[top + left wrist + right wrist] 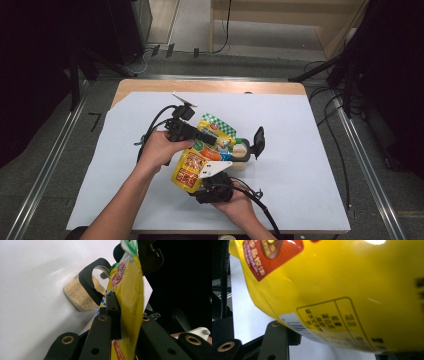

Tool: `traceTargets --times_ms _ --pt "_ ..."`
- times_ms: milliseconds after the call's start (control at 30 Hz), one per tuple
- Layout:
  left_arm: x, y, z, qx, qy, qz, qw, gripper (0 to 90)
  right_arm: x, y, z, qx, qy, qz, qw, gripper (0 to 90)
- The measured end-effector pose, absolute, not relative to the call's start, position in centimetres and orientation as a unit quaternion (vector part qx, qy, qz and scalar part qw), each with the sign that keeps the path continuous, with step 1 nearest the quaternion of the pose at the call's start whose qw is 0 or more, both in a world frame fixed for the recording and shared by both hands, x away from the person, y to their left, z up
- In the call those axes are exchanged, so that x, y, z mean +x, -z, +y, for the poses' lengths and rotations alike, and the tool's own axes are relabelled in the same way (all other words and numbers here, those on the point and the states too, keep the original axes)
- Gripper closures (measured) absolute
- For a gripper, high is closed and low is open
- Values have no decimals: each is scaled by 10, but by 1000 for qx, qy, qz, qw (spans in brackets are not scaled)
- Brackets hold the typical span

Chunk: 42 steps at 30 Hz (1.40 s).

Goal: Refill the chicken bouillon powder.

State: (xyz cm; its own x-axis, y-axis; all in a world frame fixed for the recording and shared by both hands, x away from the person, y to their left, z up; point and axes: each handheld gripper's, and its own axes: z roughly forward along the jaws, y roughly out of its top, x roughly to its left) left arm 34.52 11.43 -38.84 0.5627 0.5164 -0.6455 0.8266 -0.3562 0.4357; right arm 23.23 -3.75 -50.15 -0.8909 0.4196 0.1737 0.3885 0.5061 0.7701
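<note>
The right tool (pixel 216 181), nearest at 6 o'clock, stands partly apart around the lower end of the yellow pouch (pixel 192 167); pad contact cannot be told. Farther off, the left tool (pixel 212 139) is clamped on the pouch's upper part. At 3 o'clock, the open crumb jar (pixel 241 152) rests on the counter (pixel 300 165).

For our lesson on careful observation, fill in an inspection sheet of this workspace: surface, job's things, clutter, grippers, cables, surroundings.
Surface: white sheet over a wooden table.
Job's things: yellow pouch held tilted above a clear jar of tan grains; the jar's black lid stands open.
Clutter: nothing seen.
Grippers: left gripper shut on the pouch's upper part; right gripper at the pouch's bottom end, grip unclear.
Cables: black cable loops from the left gripper; another trails from the right.
Surroundings: grey floor, metal rails, dark stands, more cables at right.
</note>
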Motion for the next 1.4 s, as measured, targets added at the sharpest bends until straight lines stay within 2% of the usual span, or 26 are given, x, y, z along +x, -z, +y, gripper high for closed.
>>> traceTargets --times_ms 367,833,1167,1400 --pt "342 377 130 787 205 421 402 900 234 501 -39 244 -448 860 16 451" --pt "337 359 151 780 178 417 431 900 245 502 -50 295 -455 840 -1 447" --pt "337 350 166 767 167 422 453 900 250 499 -58 313 -465 828 7 443" --pt "338 344 178 769 126 434 453 900 252 498 -61 320 -469 824 4 450"
